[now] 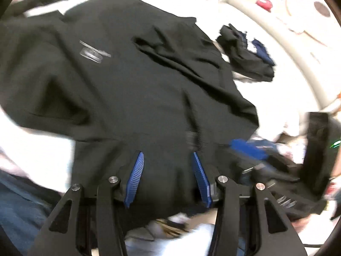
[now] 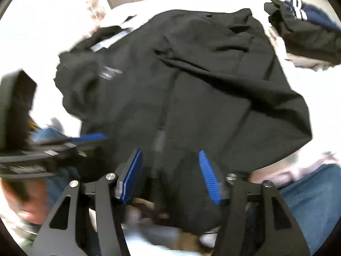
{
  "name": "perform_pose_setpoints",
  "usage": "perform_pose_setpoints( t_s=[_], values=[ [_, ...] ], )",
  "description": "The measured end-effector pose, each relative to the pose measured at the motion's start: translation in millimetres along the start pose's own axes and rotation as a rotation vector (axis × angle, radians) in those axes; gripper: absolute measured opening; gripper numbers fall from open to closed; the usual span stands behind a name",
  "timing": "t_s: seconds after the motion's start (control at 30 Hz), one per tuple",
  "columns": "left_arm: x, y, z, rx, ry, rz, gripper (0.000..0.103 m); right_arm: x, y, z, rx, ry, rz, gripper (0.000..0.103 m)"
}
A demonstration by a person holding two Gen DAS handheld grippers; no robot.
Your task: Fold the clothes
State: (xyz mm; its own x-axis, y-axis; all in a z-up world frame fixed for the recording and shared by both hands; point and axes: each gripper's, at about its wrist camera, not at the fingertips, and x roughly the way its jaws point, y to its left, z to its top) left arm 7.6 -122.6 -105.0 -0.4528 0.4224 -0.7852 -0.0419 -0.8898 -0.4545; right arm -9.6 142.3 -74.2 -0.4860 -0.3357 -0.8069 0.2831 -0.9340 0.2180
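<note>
Biggest risk here is the hem slipping, since the black hoodie (image 1: 127, 85) is bulky and each gripper only has a bit of its near edge, so a quick pull could drop one side and skew the fold. The hoodie lies spread on the white bed (image 1: 42, 155), front up. Left gripper (image 1: 168, 177) and right gripper (image 2: 172, 175) sit side by side, both angled steeply down, jaws half spread with hem fabric bunched between the blue pads, looks pinched
</note>
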Motion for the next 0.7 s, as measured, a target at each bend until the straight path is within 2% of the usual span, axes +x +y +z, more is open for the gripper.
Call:
perform_pose_setpoints(
  t_s=[0.03,0.07,0.13,0.2,0.33,0.43,0.53,0.6,0.7],
  values=[
    [1.6,5.4,0.3,-0.014,0.012,0.013,0.049,2.5,3.5,-1.2,-0.003,0.004,-0.039,0.057],
    [3.8,12.2,0.1,-0.047,0.042,-0.031,0.049,8.6,7.5,-3.4,-0.012,0.029,-0.072,0.058],
    [-2.1,22.2,-2.0,-0.099,0.058,-0.089,0.049,26.7,7.2,2.0,0.003,0.096,-0.061,0.054],
    [-20.0,25.1,1.5,-0.095,-0.015,-0.079,0.049,26.3,12.4,8.7,0.002,0.100,-0.026,0.054],
    [-63.6,58.9,14.8,-0.175,-0.148,-0.084,0.050,15.3,38.5,35.1,-0.069,0.042,0.002,0.054],
    [-95.0,101.8,27.8,-0.270,-0.254,-0.038,0.051,25.6,60.2,60.6,-0.088,0.047,0.027,0.054],
    [-123.2,158.0,34.9,-0.408,-0.345,-0.031,0.054,44.2,80.8,81.8,-0.113,0.064,0.065,0.054],
    [-133.6,196.9,41.8,-0.500,-0.383,-0.027,0.056,57.3,94.1,95.7,-0.131,0.076,0.090,0.054],
    [-137.8,238.6,49.7,-0.593,-0.425,-0.050,0.065,79.2,108.1,107.0,-0.135,0.114,0.094,0.054]
  ],
)
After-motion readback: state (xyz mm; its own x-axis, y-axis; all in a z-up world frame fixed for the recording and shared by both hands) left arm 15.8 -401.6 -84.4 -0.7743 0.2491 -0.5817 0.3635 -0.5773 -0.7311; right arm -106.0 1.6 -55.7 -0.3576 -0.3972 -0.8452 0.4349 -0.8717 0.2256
